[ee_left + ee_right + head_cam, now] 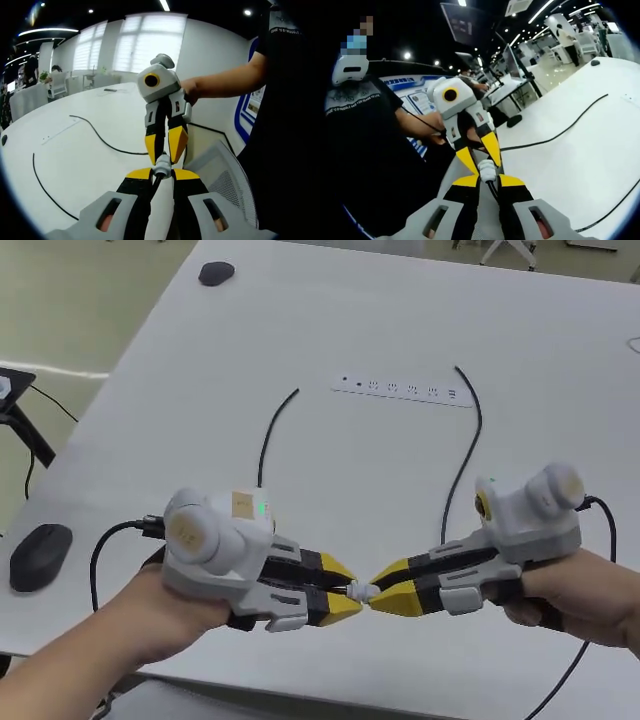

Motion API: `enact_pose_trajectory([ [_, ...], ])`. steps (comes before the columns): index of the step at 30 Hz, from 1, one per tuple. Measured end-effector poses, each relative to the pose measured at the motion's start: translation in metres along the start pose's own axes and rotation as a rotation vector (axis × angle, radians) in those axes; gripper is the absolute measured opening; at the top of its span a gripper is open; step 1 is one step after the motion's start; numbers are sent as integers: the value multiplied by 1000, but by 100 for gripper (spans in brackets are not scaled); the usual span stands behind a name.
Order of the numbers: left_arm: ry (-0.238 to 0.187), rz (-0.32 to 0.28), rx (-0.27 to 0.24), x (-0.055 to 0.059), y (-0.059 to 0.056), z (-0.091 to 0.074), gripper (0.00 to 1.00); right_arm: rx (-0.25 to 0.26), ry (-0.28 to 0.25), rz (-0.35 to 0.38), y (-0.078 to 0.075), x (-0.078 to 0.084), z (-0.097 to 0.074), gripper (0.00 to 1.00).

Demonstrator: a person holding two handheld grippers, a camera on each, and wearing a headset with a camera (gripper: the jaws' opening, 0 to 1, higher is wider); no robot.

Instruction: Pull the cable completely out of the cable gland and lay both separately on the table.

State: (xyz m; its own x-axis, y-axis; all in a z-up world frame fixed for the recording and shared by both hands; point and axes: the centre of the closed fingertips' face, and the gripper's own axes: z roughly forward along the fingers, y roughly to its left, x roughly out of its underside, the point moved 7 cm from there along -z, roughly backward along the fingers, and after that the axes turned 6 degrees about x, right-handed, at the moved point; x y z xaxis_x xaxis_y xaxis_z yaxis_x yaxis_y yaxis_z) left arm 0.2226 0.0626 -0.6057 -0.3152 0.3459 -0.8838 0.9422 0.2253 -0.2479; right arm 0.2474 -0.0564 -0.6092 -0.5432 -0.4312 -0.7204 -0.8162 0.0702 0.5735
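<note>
The left gripper (345, 597) and right gripper (382, 597) meet tip to tip over the near edge of the table (560, 360). Both look pinched on the cable (156, 187), with the cable gland (361, 591) between them, so nothing can pass there. Past them, the table is bare between the left cord (266, 440) and the right cord (468, 455). A power strip (405, 390) lies across the way to the far edge. The far mouse (216, 273) sits by the far left corner and the near mouse (40, 555) by the left edge. The right side is wide open. A chair (220, 175) stands just off the near edge.
</note>
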Motion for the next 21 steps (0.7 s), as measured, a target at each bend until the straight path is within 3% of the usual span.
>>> enact_pose_trajectory([
  [4,6,-8,4,1,1,0,15,4,-2,-23,0,1,1,8],
  [10,11,-33,4,3,3,0,15,56,5,-167,1,1,2,8],
  [12,15,-42,3,4,3,0,15,94,17,-324,5,-1,4,7],
  [15,15,-55,4,6,4,-1,15,162,29,-489,6,1,5,7],
  [21,-1,-92,17,7,2,-2,15,276,72,-726,18,4,6,7],
])
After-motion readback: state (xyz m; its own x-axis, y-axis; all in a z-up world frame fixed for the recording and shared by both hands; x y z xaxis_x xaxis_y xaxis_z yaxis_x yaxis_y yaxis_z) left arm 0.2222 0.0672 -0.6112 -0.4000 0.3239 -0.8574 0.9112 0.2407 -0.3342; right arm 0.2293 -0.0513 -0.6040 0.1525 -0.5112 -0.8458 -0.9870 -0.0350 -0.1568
